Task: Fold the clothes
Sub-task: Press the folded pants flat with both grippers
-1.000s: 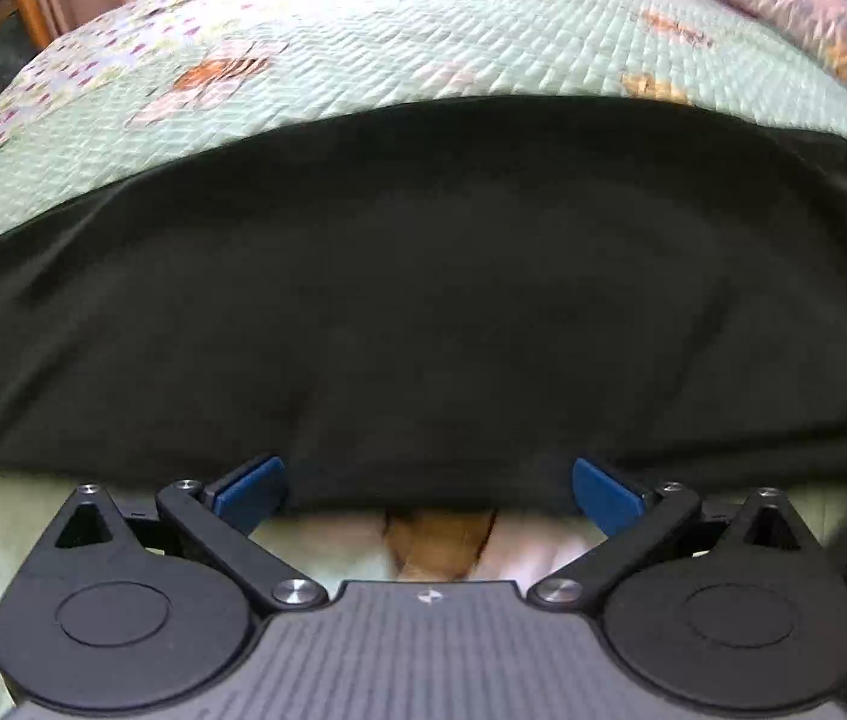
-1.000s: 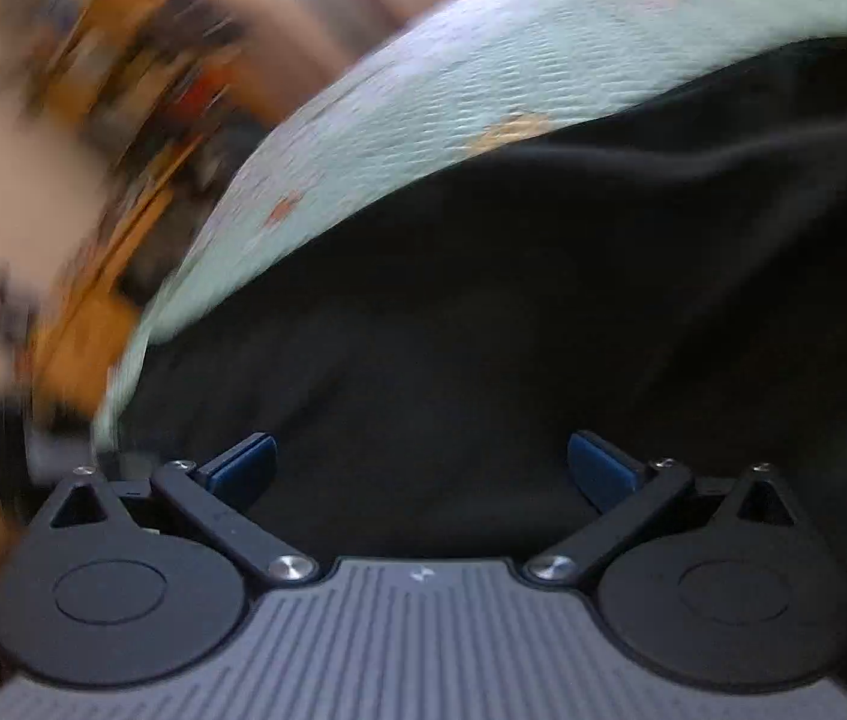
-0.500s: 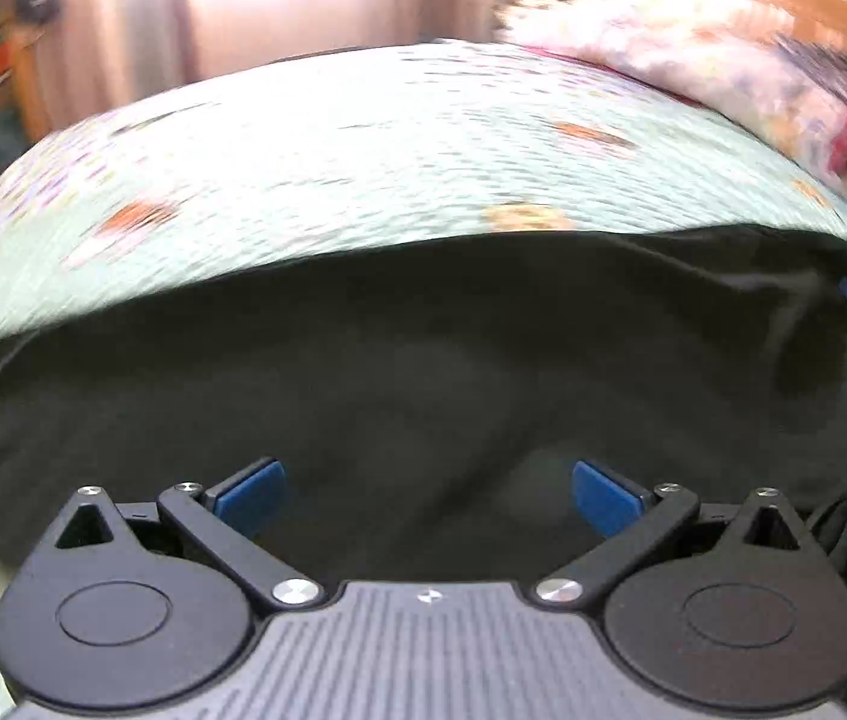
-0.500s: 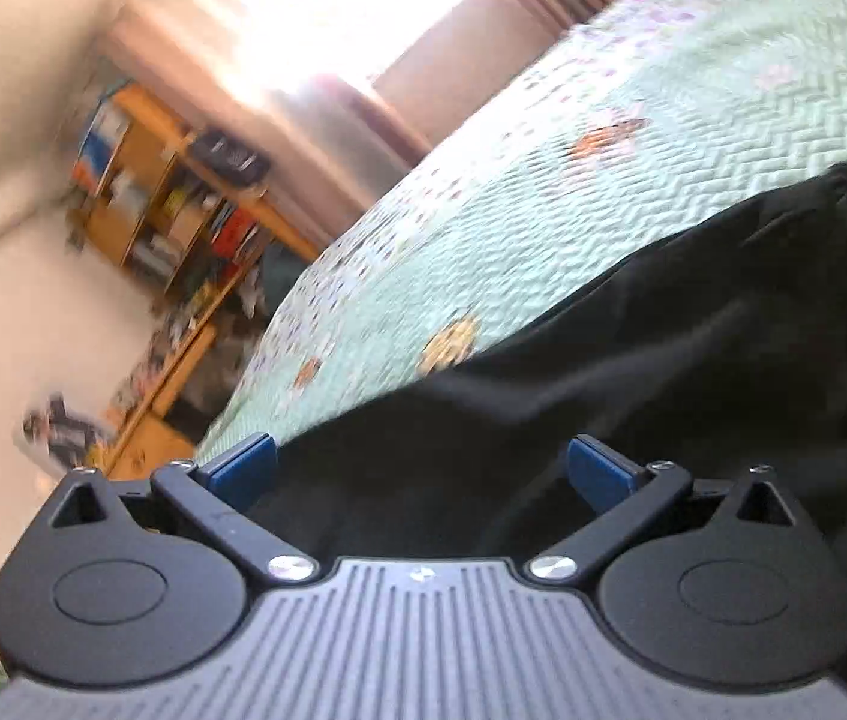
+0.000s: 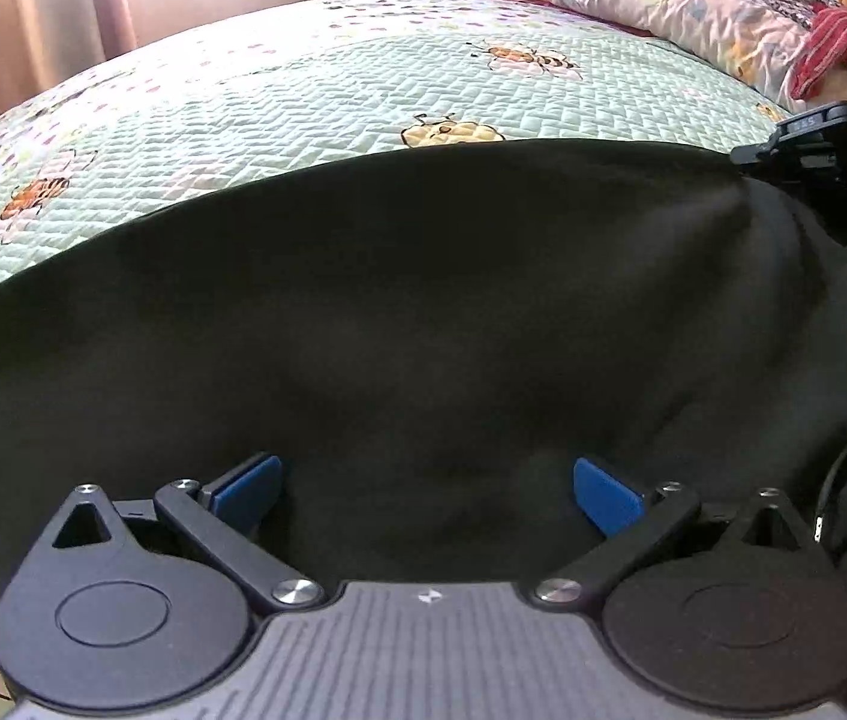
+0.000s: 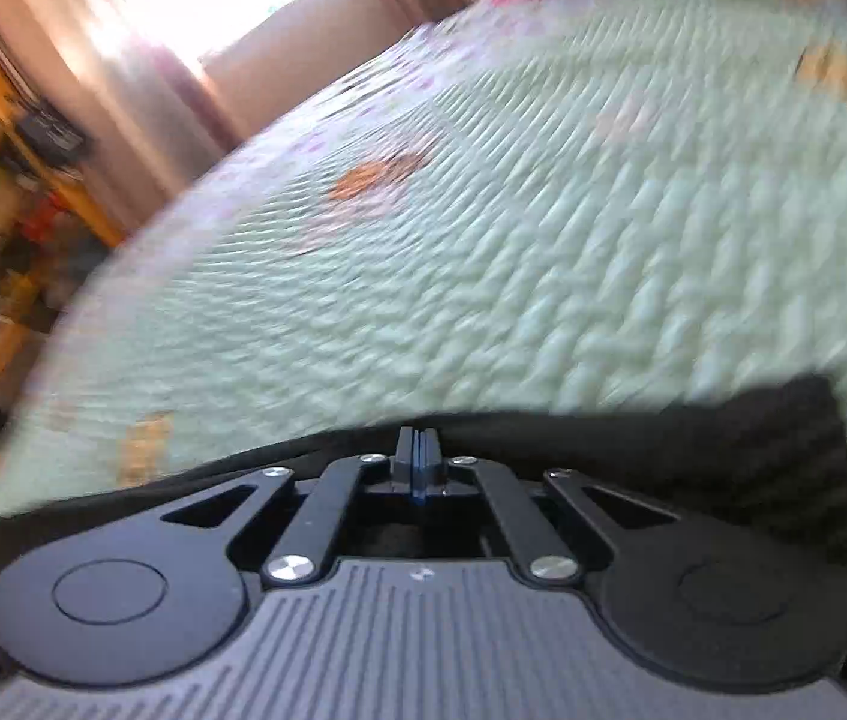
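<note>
My left tool (image 5: pixel 426 495) gapes wide over the black garment (image 5: pixel 423 312) spread on the bed (image 5: pixel 315 96). Farther right, my right tool (image 6: pixel 417 450) is pinched on its far edge. Folding's starting; next, left must grab a matching edge.

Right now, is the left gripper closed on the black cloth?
No, the left gripper is open: its two blue fingers stand far apart with the black cloth lying between them.

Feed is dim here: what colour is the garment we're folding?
Plain black, no pattern; the garment shows best in the left wrist view, spread over the quilt.
</note>
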`<state>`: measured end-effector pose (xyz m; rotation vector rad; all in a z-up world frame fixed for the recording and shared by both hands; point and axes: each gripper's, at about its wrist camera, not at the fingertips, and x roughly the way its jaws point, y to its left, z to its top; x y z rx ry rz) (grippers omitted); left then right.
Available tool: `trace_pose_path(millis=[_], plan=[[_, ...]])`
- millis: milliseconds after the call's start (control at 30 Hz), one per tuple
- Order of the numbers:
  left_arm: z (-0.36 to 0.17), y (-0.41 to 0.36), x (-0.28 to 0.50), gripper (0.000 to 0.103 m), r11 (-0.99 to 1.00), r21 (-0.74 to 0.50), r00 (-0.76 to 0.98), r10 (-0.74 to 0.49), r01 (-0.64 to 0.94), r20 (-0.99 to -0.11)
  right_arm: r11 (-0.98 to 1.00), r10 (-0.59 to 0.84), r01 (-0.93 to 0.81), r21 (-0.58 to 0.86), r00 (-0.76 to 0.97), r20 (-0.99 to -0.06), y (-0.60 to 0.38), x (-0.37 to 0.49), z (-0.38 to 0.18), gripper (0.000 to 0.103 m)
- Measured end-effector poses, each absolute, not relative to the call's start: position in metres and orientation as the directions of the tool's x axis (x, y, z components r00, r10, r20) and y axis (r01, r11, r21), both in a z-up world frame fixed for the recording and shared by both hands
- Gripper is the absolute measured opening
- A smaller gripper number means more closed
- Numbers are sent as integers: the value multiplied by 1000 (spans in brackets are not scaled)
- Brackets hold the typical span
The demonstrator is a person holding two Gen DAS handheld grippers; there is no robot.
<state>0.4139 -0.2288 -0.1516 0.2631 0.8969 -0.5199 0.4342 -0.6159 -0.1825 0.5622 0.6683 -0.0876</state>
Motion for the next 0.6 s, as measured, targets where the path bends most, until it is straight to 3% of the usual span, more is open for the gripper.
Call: trace_pose_path(millis=[33,67,100,133,167,200,267,367,433,467,500,567,600], plan=[[-152,-229,414,103,846,9,518,-317,533,-795,838,88,263,478,799,-594,-617,430,-181,3],[-153,-230,413,103,847,12,524,-317,531,-791,825,90,260,502,816,-571,-618,423,-177,7],[-154,-229,413,103,848,11,528,-320,531,-786,809,99,249,532,835,-541,-619,415,-171,21],[-154,-228,412,103,847,10,532,-324,532,-782,804,132,214,555,846,-517,-619,404,-165,43],[-154,-228,413,103,846,10,533,-326,532,-781,804,181,163,572,849,-496,-618,393,-158,56],[-155,-229,414,103,846,10,534,-327,533,-780,807,225,123,578,840,-493,-614,383,-153,76],[-155,-229,414,103,847,11,535,-327,532,-779,826,286,75,559,798,-530,-602,367,-148,80],[-155,-230,413,103,851,18,541,-317,524,-779,914,189,123,387,714,-674,-595,361,-164,76],[-154,-231,413,103,859,19,541,-306,512,-783,895,129,207,394,726,-675,-615,356,-175,36],[-154,-232,413,103,862,21,541,-298,506,-787,868,109,249,429,749,-654,-623,348,-173,35],[-154,-233,413,103,865,23,541,-292,501,-789,832,88,288,474,776,-625,-630,338,-169,37],[-153,-234,413,103,870,28,541,-280,492,-793,839,54,280,468,812,-582,-621,320,-153,57],[-153,-235,413,103,873,30,541,-275,488,-795,858,45,256,445,826,-562,-609,312,-144,81]])
